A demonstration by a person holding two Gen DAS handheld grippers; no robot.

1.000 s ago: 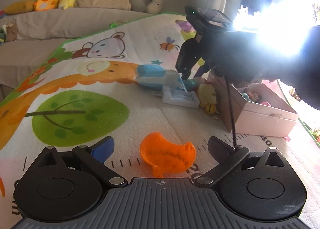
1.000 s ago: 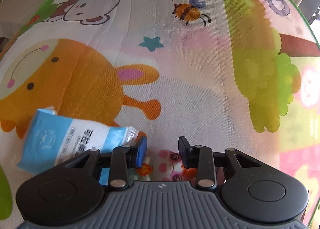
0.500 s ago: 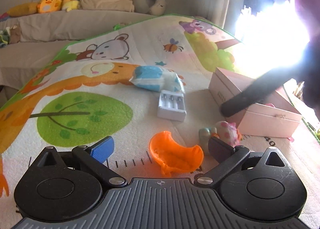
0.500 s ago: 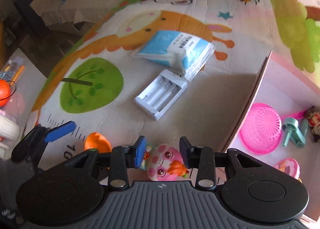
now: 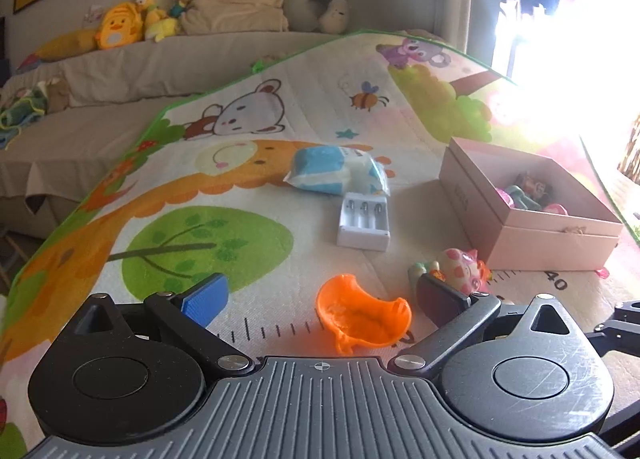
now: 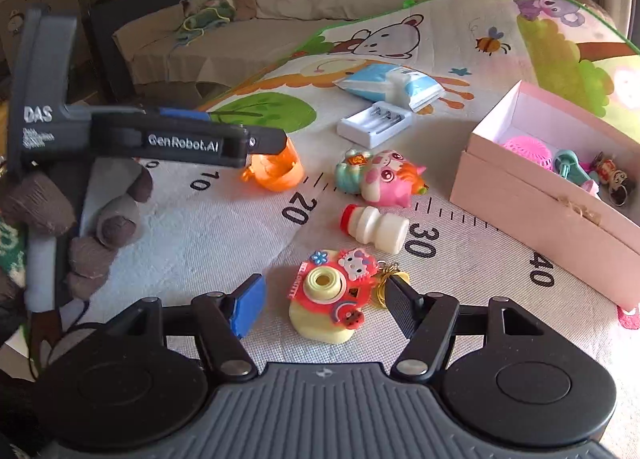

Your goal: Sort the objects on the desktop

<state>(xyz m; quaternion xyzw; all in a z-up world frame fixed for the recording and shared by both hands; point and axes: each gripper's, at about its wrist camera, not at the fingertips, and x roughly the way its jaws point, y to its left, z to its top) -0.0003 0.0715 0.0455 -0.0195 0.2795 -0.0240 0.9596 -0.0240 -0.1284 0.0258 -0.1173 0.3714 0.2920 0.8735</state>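
Note:
My right gripper (image 6: 324, 307) hovers low over the mat, its jaws opening. A red and yellow toy camera (image 6: 332, 295) with a gold key ring lies between the pads, which do not press on it. Beyond it lie a small white bottle (image 6: 376, 227) with a red cap and a pink pig toy (image 6: 380, 179). My left gripper (image 5: 322, 299) is open, with an orange cup-shaped piece (image 5: 362, 317) on the mat between its fingers. The pig toy (image 5: 460, 267) lies just past the left gripper's right finger. The pink box (image 6: 540, 187) stands open at the right.
A white battery charger (image 5: 364, 221) and a blue tissue pack (image 5: 336, 171) lie mid-mat. The box holds a pink basket (image 6: 528, 155) and small toys. A gloved hand (image 6: 100, 219) holds the left gripper (image 6: 276, 143). A sofa (image 5: 160, 59) with plush toys runs along the back.
The right gripper carried the pig toy away from the tissue pack, let it go on the mat near the box, drew back and opened over the toy camera. The left gripper rose slightly.

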